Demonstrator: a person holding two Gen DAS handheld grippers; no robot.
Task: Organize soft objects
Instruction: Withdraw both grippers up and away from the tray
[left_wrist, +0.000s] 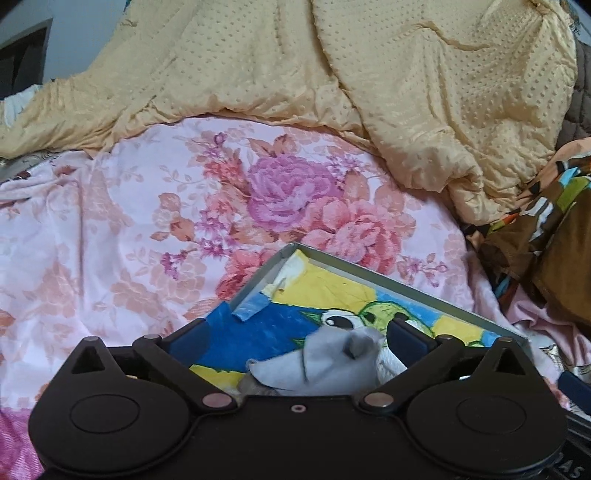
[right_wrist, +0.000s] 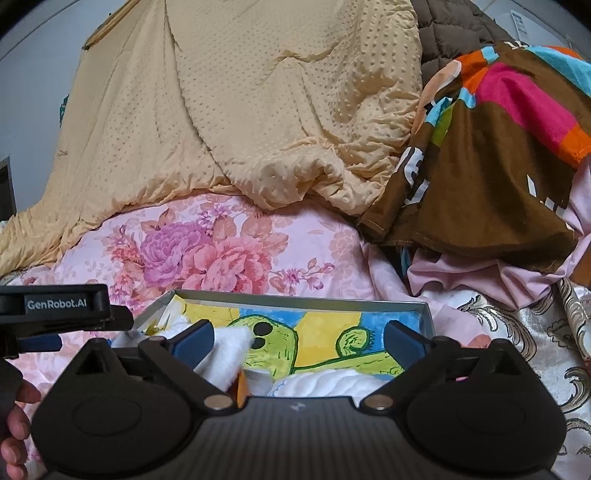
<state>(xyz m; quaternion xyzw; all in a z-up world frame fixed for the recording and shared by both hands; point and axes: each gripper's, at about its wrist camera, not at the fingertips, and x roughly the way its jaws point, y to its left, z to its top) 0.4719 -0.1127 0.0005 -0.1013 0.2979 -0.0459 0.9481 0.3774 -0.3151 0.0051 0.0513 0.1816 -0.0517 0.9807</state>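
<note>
Nearby: yellow quilt (right_wrist: 240, 122) | brown blanket (right_wrist: 498, 177) | both grippers (left_wrist: 297, 336) (right_wrist: 299, 338) apart over box (right_wrist: 295, 295)

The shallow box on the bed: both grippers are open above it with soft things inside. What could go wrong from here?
1. The shallow box lies on soft floral bedding, so pressing down may tip it.
2. The grey cloth sits between the open left gripper fingers near its base; closing may miss it.
3. The right gripper may snag the white cloth.
</note>
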